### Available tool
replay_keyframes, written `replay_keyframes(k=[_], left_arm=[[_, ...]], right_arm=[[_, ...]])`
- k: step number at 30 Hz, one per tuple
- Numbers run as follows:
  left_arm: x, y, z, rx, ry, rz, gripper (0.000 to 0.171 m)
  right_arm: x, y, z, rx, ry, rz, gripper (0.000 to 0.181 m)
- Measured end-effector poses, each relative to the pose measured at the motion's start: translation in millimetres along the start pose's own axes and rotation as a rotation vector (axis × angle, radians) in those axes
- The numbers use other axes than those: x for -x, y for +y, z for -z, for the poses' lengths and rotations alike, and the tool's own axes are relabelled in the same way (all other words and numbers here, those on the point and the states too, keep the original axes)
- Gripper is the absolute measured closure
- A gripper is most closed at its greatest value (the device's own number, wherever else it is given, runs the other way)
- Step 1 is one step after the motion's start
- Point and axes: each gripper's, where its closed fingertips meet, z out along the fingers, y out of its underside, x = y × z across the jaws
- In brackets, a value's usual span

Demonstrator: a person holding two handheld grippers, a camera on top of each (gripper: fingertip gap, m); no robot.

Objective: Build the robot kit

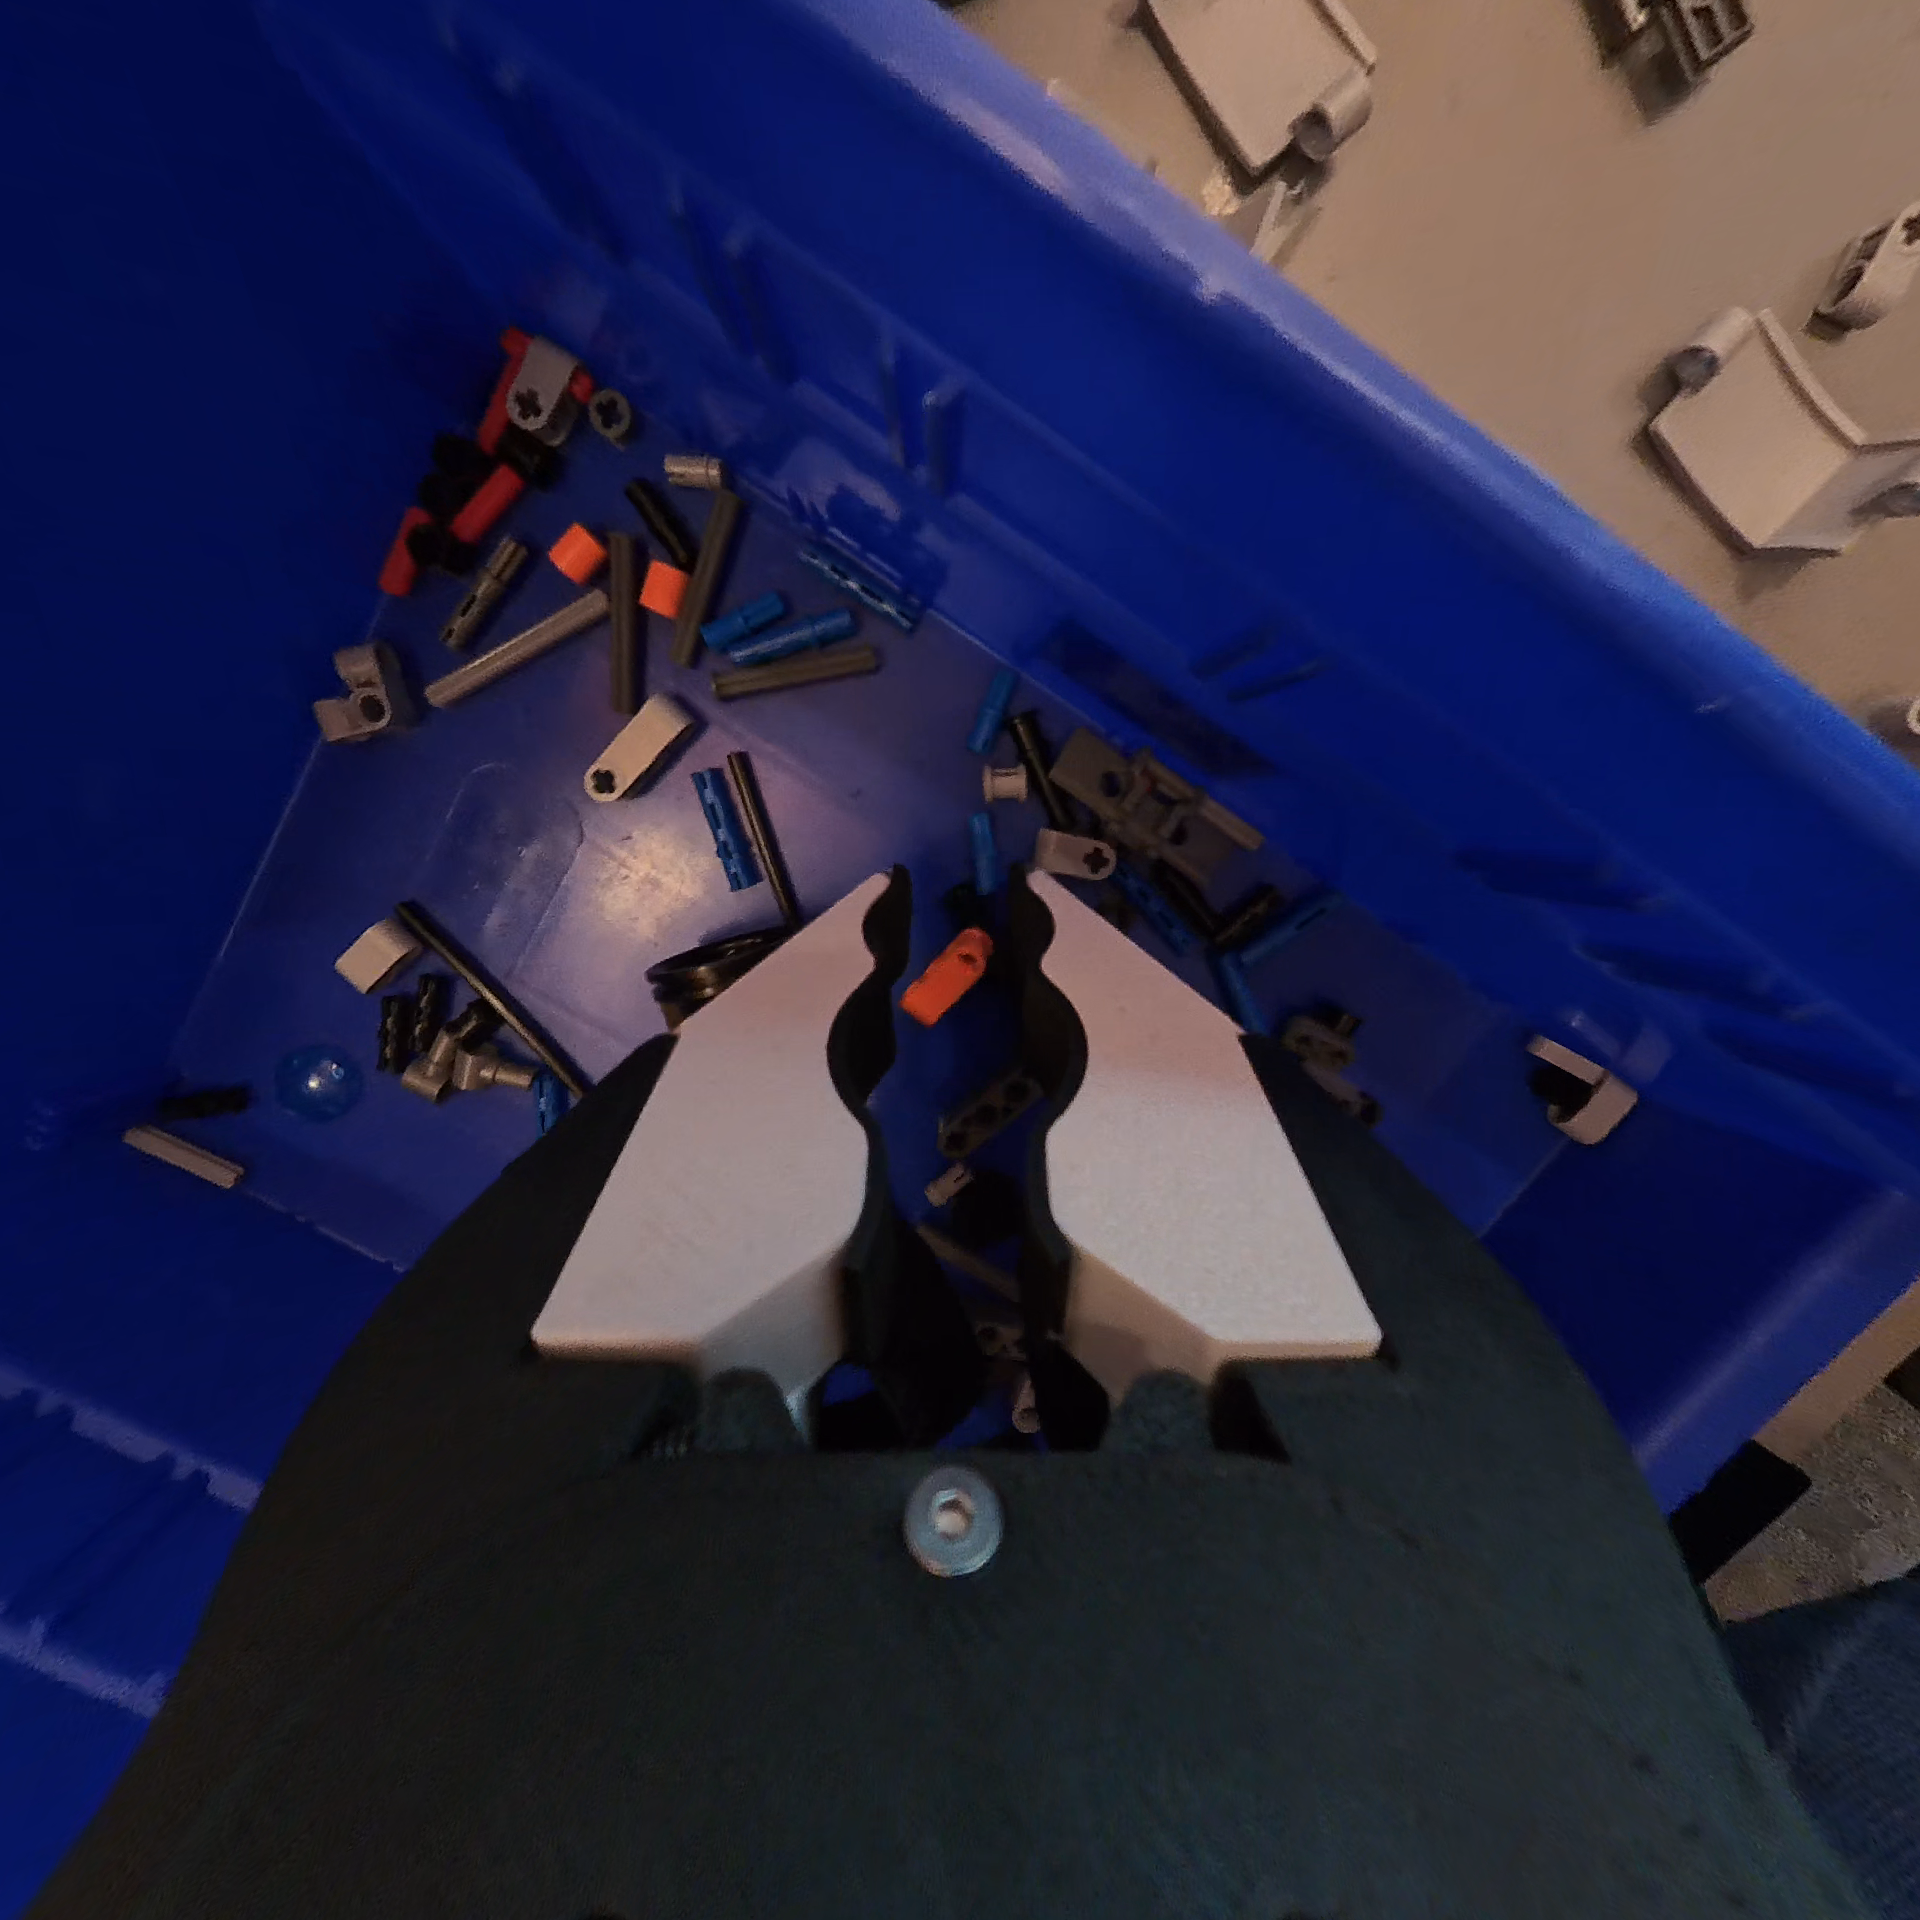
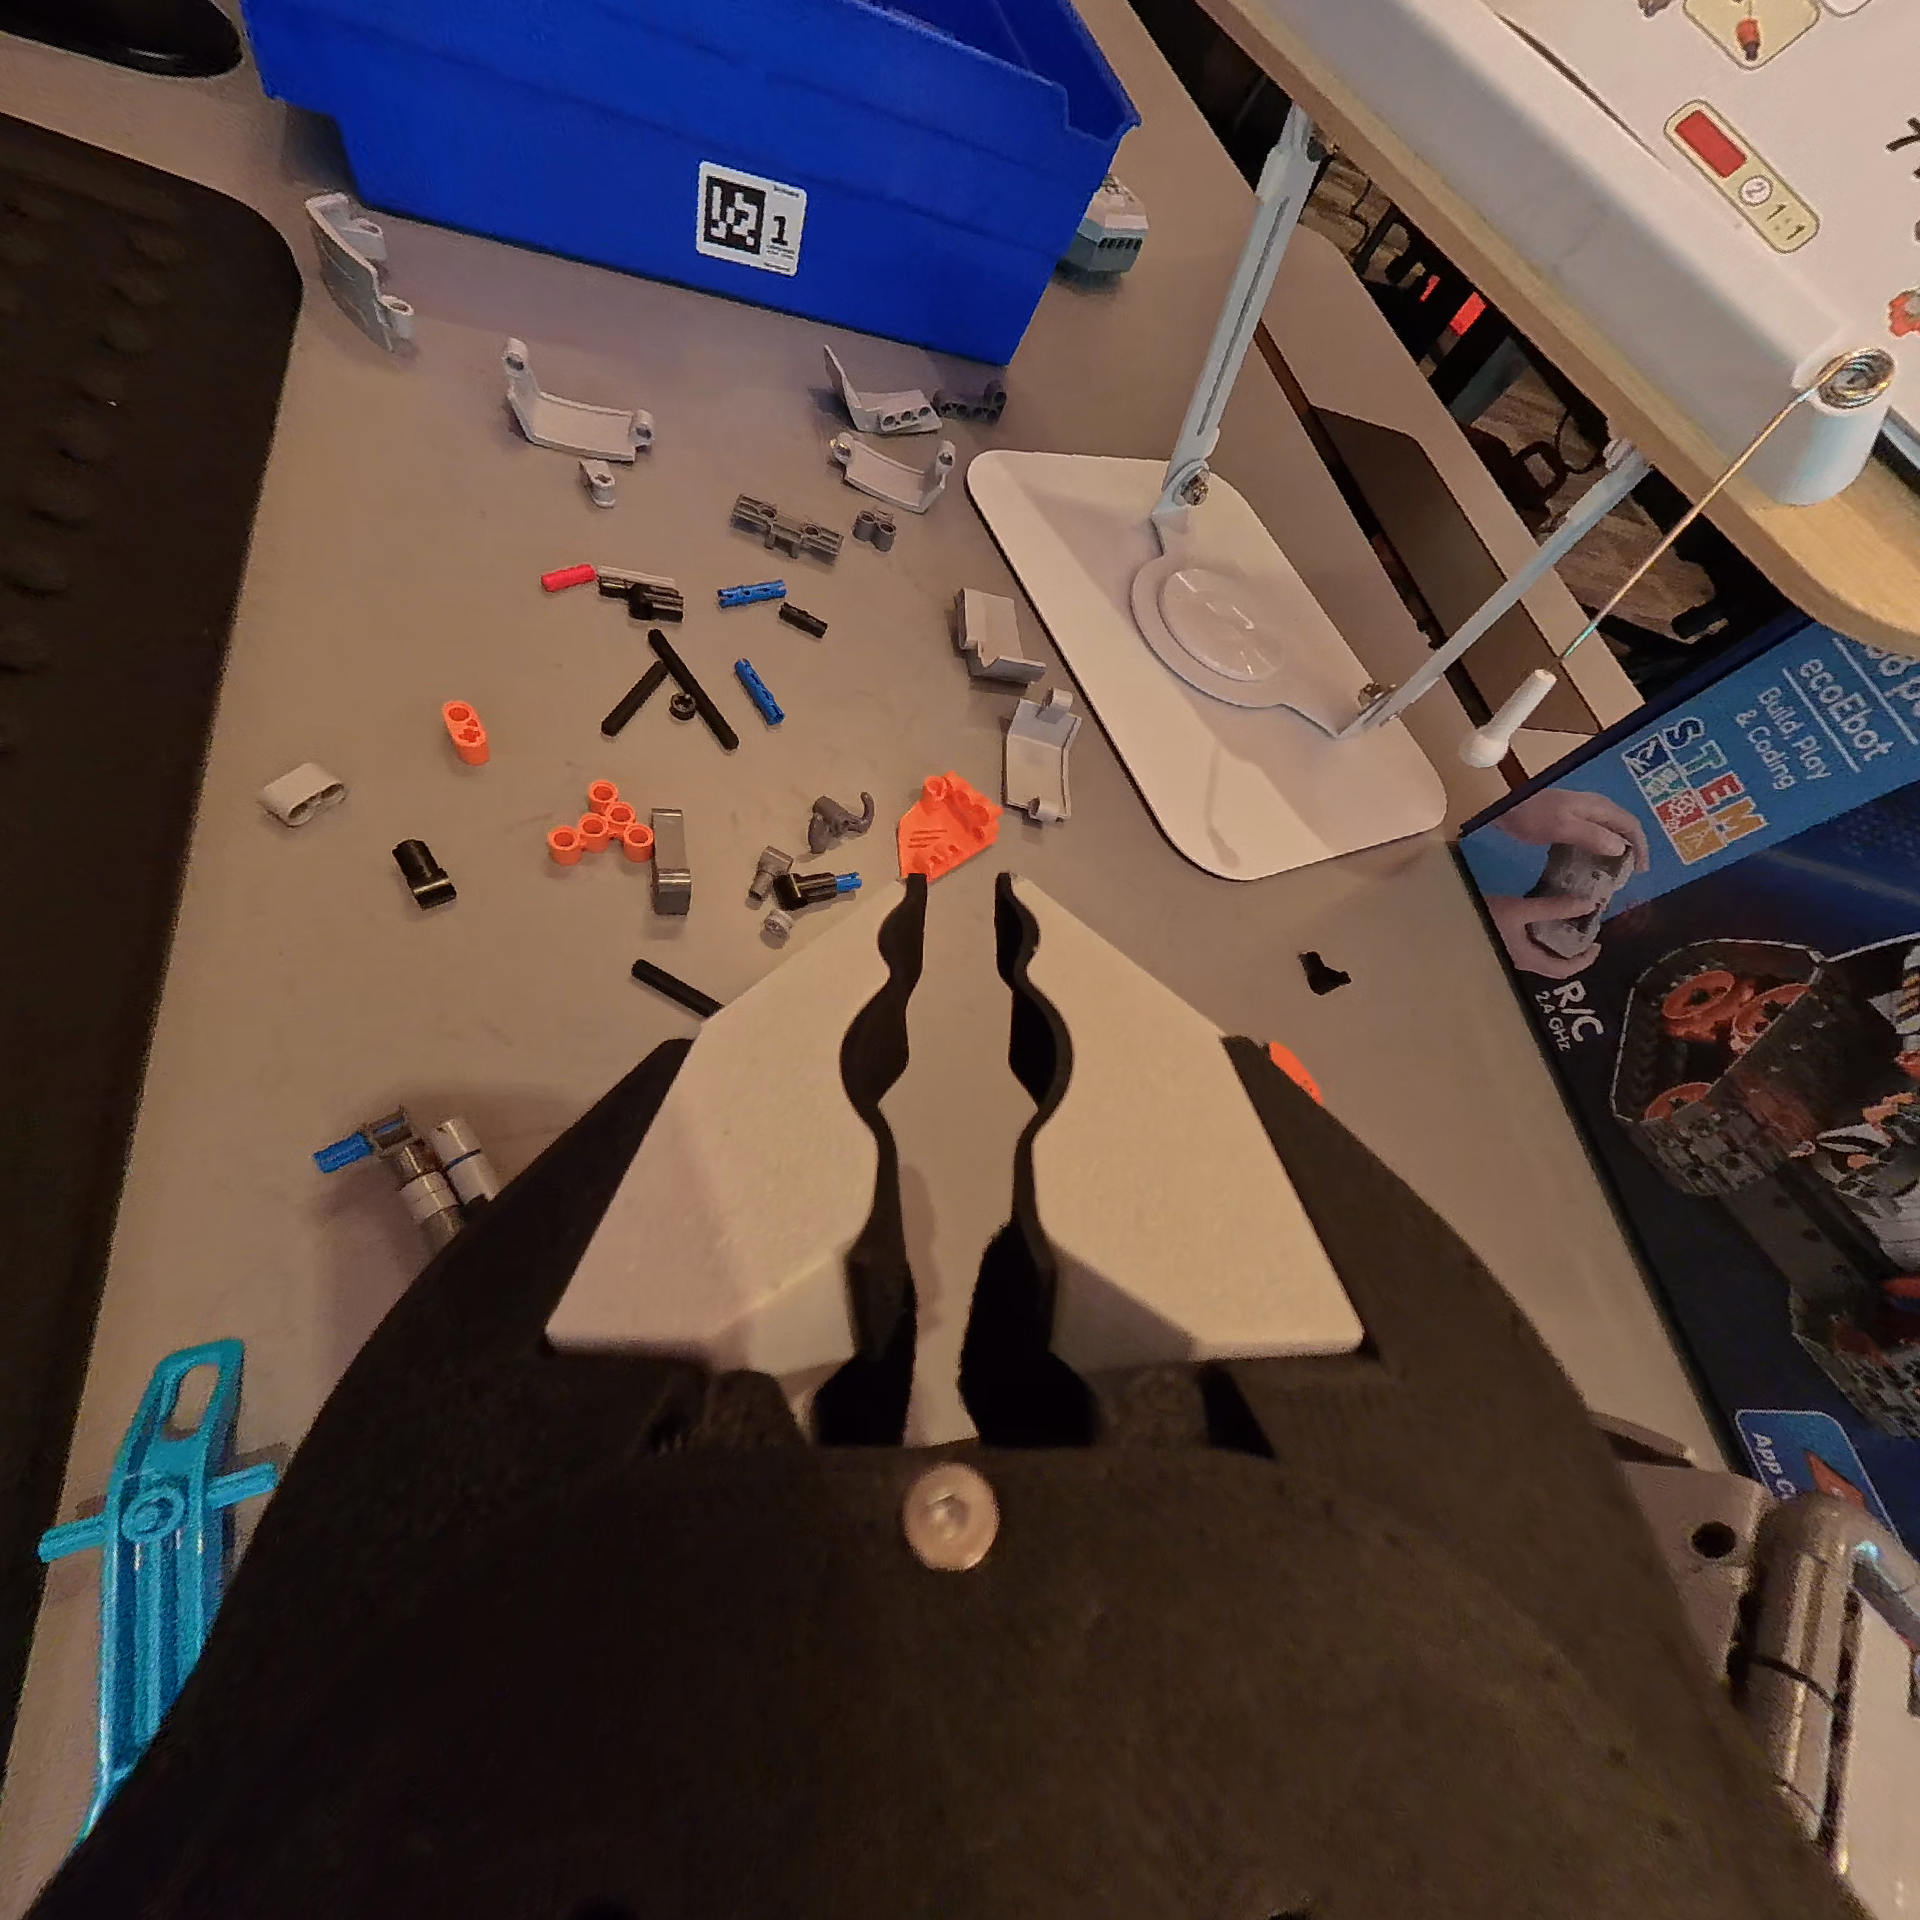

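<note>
My left tool (image 1: 956, 894) hung inside the blue bin (image 1: 1143, 436), its jaws apart and empty over one orange connector (image 1: 945, 972), whose long axis ran from lower left to upper right, hole end uppermost; three more orange pieces lay near the far corner. My right tool (image 2: 958, 891) hovered over the bench (image 2: 343, 977), jaws apart and holding nothing, tips just short of one orange panel (image 2: 945, 826). I counted two other orange beams to the left.

surface: grey table (image 2: 343, 997) | left edge: black mat (image 2: 114, 520) | light: dim, warm
</note>
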Motion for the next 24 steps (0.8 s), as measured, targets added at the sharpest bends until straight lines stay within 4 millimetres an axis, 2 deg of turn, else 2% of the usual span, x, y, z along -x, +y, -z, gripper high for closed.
replay_keyframes(k=[4,10,17,21,24], left_arm=[[3,7,-7,0.054,-0.016,-0.001,0.155],[-2,1,-10,0.010,0.010,-0.007,0.166],[1,-3,-11,-0.024,-0.017,-0.027,0.169],[7,-5,-2,-0.074,-0.052,-0.006,0.169],[10,-11,15,-0.147,-0.089,0.018,0.169]], right_arm=[[2,-2,1,-0.005,0.000,0.009,0.170],[3,-4,2,-0.009,-0.004,0.015,0.170],[2,-7,5,-0.021,0.000,0.021,0.170],[2,-11,7,-0.030,0.005,0.029,0.170],[3,-16,8,-0.041,0.009,0.037,0.170]])
